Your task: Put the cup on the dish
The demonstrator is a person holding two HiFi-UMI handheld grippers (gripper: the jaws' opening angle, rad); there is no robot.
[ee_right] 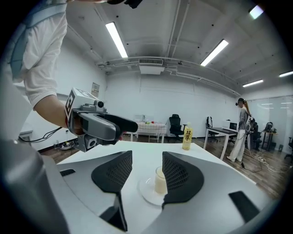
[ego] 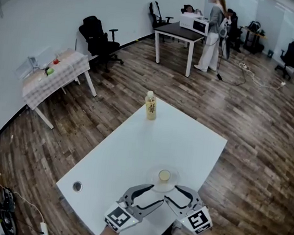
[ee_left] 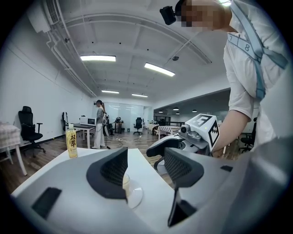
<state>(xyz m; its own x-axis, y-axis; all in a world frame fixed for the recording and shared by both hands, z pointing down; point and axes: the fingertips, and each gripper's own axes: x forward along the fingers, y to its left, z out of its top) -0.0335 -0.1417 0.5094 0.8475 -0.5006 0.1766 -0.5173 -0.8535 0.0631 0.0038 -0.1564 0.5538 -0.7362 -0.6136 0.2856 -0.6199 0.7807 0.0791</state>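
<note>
A small pale cup (ego: pixel 164 175) stands upright on a clear round dish (ego: pixel 153 183) near the front edge of the white table (ego: pixel 133 144). My left gripper (ego: pixel 155 193) and right gripper (ego: pixel 171 193) hover side by side just in front of the dish, tips pointing toward each other. Both are open and hold nothing. In the left gripper view the cup (ee_left: pixel 125 181) peeks from behind the left finger of my left gripper (ee_left: pixel 145 160), out beyond the tips. In the right gripper view the cup (ee_right: pixel 160 180) and dish (ee_right: pixel 147 192) lie beyond my right gripper (ee_right: pixel 146 160).
A yellow-labelled drink bottle (ego: pixel 151 106) stands at the table's far corner. A small round dark object (ego: pixel 77 186) lies near the left corner. Beyond the table are wood floor, a cloth-covered side table (ego: pixel 52 76), office chairs and a standing person (ego: pixel 213 35).
</note>
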